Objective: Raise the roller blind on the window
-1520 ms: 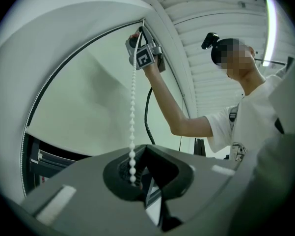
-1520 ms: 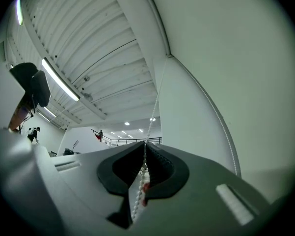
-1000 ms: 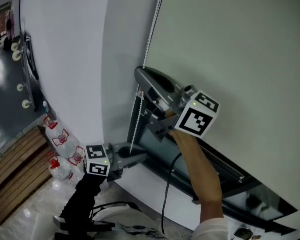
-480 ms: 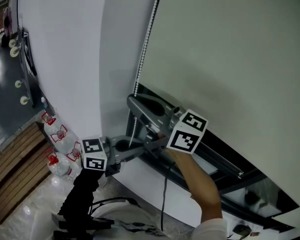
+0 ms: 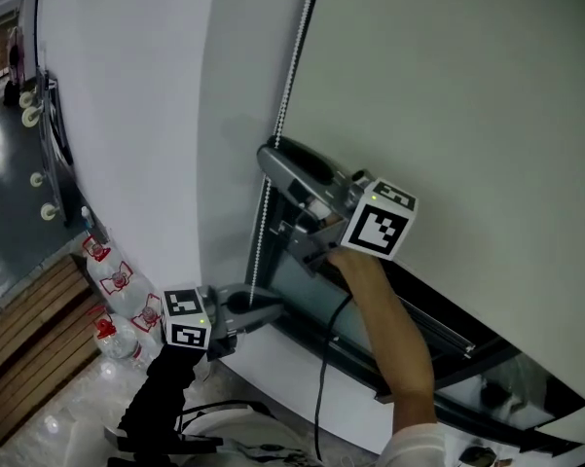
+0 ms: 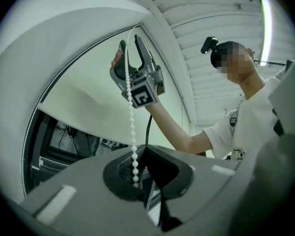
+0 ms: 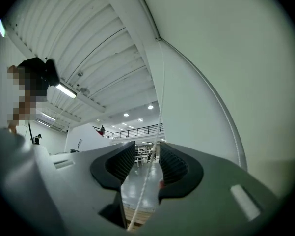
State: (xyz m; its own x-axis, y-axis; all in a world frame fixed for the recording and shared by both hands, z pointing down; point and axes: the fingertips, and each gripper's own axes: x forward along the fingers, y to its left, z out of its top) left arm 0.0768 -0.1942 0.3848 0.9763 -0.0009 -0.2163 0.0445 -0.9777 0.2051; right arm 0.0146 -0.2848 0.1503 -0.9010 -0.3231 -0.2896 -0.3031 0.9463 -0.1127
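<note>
The pale roller blind (image 5: 448, 115) hangs over the window, with dark glass showing below its bottom edge. A white bead chain (image 5: 283, 115) runs down the blind's left side. My right gripper (image 5: 272, 154) is raised beside the chain. In the right gripper view its jaws have just been opening, and the chain (image 7: 148, 178) runs loose between the pads of the right gripper (image 7: 147, 163). Lower down, my left gripper (image 5: 271, 307) is shut on the chain. In the left gripper view the beads (image 6: 133, 132) end in its closed left gripper (image 6: 137, 180), with the right gripper (image 6: 129, 45) above.
The dark window frame (image 5: 380, 319) slants below the blind. A white wall (image 5: 127, 115) is at the left. Several water bottles (image 5: 107, 270) and wooden boards (image 5: 29, 348) lie on the floor at lower left. A black cable (image 5: 323, 368) hangs from the right gripper.
Half a second ago the right gripper was lower, close to the left one. It is now back up the chain with its jaws apart. The left gripper has stayed put.
</note>
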